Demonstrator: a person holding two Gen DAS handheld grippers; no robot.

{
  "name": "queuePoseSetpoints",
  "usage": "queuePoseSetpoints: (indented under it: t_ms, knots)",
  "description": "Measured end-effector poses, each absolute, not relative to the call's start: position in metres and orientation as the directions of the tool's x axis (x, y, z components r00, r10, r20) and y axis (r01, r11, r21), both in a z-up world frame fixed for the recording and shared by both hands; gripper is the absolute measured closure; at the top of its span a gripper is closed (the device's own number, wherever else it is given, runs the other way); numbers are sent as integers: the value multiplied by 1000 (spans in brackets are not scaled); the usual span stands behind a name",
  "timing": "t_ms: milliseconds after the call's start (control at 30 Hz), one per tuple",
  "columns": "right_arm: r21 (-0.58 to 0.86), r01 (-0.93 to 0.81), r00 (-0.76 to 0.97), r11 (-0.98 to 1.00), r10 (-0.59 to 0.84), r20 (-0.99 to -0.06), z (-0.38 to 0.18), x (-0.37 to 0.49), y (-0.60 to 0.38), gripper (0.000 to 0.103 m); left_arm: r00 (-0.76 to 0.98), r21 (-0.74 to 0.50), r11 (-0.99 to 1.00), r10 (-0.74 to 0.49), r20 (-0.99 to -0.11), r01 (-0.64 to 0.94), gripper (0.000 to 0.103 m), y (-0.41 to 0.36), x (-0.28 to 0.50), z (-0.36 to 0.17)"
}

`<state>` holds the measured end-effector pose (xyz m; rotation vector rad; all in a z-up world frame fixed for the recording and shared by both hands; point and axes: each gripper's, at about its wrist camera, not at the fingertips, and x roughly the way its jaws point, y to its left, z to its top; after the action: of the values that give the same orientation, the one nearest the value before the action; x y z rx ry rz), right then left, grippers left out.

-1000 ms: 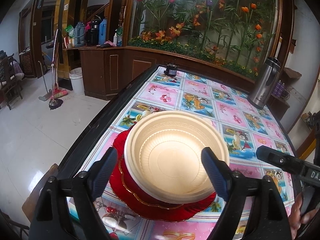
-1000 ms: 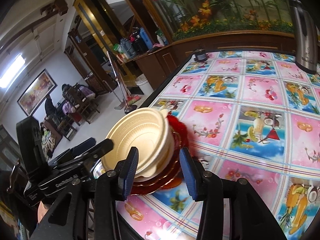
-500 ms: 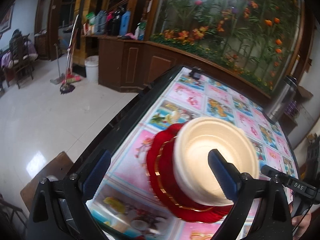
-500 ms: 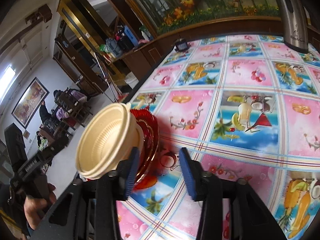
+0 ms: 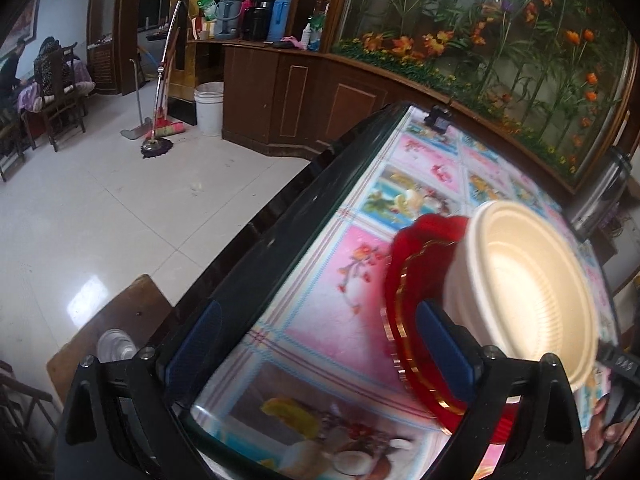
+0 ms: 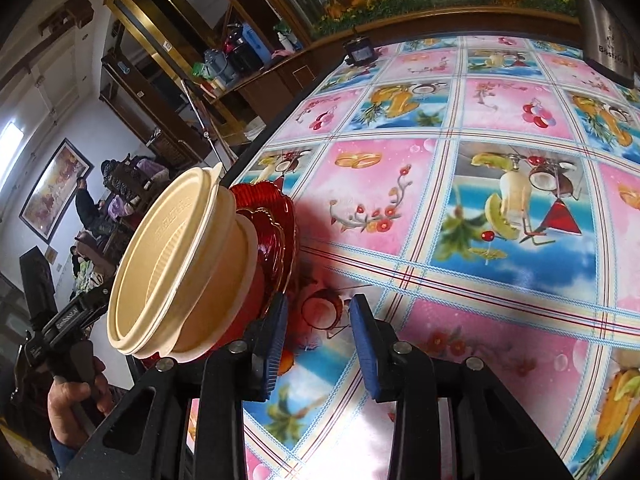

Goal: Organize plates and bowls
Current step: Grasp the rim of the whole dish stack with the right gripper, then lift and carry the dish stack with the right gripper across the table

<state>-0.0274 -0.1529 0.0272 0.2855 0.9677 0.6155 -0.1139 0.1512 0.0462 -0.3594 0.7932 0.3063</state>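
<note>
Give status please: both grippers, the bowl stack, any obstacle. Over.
Left gripper open, empty. Right gripper partly open, empty. Cream bowls stacked on red plates near table edge. No obstacle seen.

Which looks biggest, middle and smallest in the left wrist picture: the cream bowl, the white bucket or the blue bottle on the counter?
1. Cream bowl, by far the largest, though it sits close to the camera.
2. White bucket on the floor.
3. Blue bottle on the counter looks smallest, but it is far away, so real sizes stay unsure.
</note>
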Motion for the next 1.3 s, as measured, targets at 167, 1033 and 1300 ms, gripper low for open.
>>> queuePoseSetpoints:
  t_ms: [167,1033,1300]
  knots:
    - [518,-364,411,774,632,-657,29,-26,-151,66,655,-187,907,119,-746,-378,51,151,-110,41]
    - [484,-409,388,773,628,-674,26,-26,-122,86,633,-176,948,34,-774,-266,68,129,-86,29]
    - [469,-401,408,787,612,-677,27,-27,-120,87,618,-124,967,42,-785,-223,93,107,-74,23]
